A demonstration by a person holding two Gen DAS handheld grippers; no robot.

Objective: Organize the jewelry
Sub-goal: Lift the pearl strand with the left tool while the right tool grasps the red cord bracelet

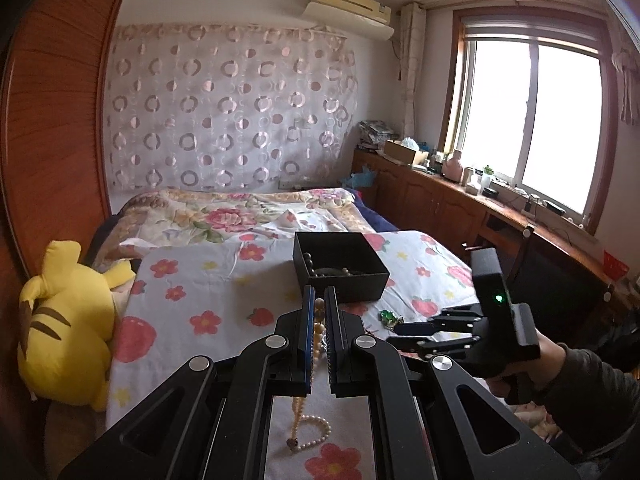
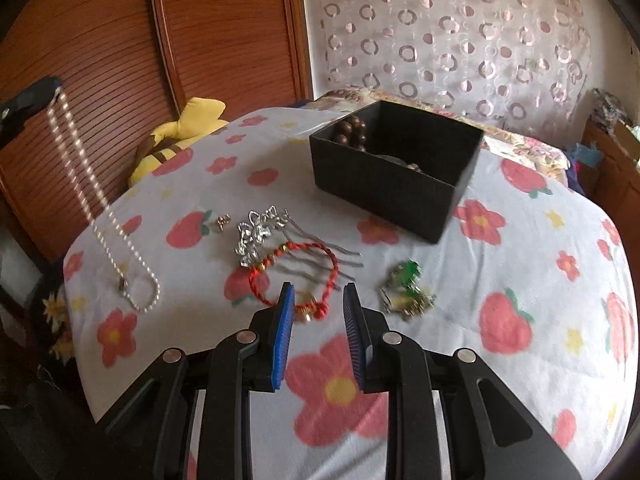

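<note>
My left gripper is shut on a pearl necklace and holds it above the bed; the strand hangs down with its end on the sheet. The left gripper also shows at the left edge of the right wrist view. A black box with brown beads inside stands on the floral sheet; it also shows in the left wrist view. My right gripper is open, low over a red cord bracelet. A silver hairpin and a green brooch lie nearby.
A yellow plush toy lies at the bed's left edge beside a wooden wardrobe. A small gold piece lies by the hairpin. A wooden counter with clutter runs under the window on the right.
</note>
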